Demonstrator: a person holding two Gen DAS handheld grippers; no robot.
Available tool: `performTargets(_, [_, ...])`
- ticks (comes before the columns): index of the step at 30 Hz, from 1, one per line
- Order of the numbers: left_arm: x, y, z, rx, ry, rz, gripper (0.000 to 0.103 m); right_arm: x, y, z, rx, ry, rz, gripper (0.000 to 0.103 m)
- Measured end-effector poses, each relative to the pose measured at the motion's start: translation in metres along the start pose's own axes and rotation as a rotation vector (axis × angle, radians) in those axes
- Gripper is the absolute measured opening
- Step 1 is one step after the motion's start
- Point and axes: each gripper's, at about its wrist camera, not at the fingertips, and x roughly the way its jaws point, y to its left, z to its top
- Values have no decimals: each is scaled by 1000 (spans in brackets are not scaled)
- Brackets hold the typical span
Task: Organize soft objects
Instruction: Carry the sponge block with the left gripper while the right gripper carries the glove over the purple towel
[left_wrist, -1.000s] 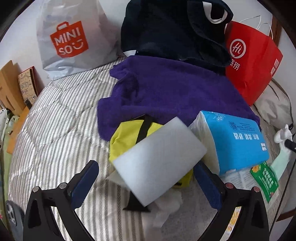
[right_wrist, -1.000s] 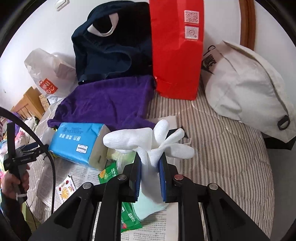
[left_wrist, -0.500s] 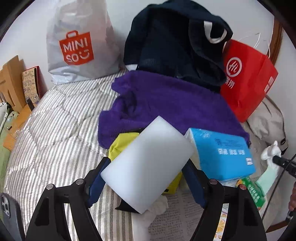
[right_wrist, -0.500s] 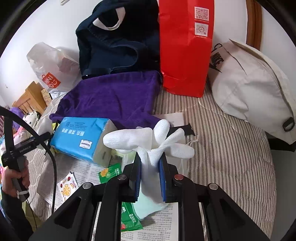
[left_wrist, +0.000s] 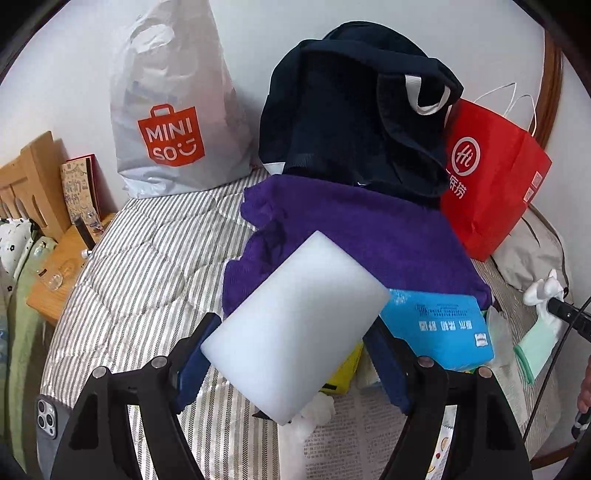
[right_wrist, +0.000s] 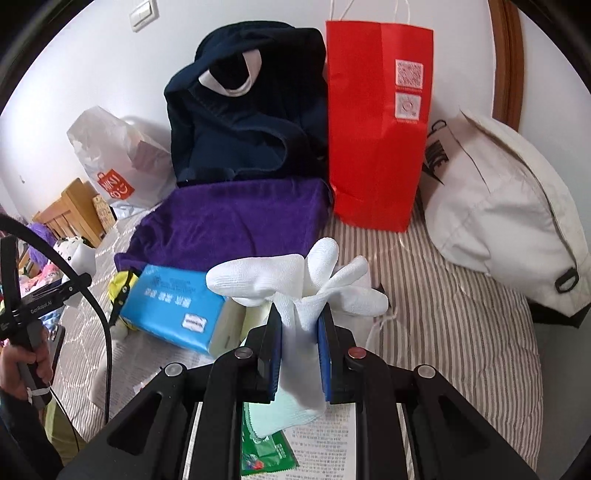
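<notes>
In the left wrist view, the left gripper (left_wrist: 291, 350) pinches a white foam block (left_wrist: 295, 328) between its two blue pads, which press on the block's opposite sides; the block sits tilted and held above the striped bedcover (left_wrist: 147, 280). Behind it lie a purple towel (left_wrist: 369, 236) and a blue tissue pack (left_wrist: 439, 332), the pack just in front of the towel. A dark blue garment (left_wrist: 351, 122) is piled against the wall, between a grey shopping bag (left_wrist: 166, 110) and a red paper bag (left_wrist: 487, 177). In the right wrist view, the right gripper (right_wrist: 300, 347) is pressed together on a white glove (right_wrist: 295, 280), whose fingers fan out above the pads while its pale green cuff hangs below. The glove is held over a newspaper (right_wrist: 332, 454), with a cream bag (right_wrist: 509, 214) lying off to the right.
</notes>
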Motion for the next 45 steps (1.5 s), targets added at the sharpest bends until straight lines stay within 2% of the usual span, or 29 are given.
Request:
performTargets(10, [5, -12, 32, 31, -14, -11, 77, 9, 12, 32, -2, -41, 35, 17])
performTargets(17, [26, -19, 57, 58, -4, -27, 77, 25, 28, 56, -25, -54, 60, 17])
performTargets(34, [89, -33, 124, 67, -9, -72, 77, 99, 51, 117, -61, -39, 98, 17])
performTargets(42, [123, -36, 133, 75, 2, -75, 77, 144, 67, 129, -138, 2, 104, 17])
performTargets(45, [130, -35, 131, 72, 7, -74, 77, 156, 63, 130, -127, 17, 106, 17])
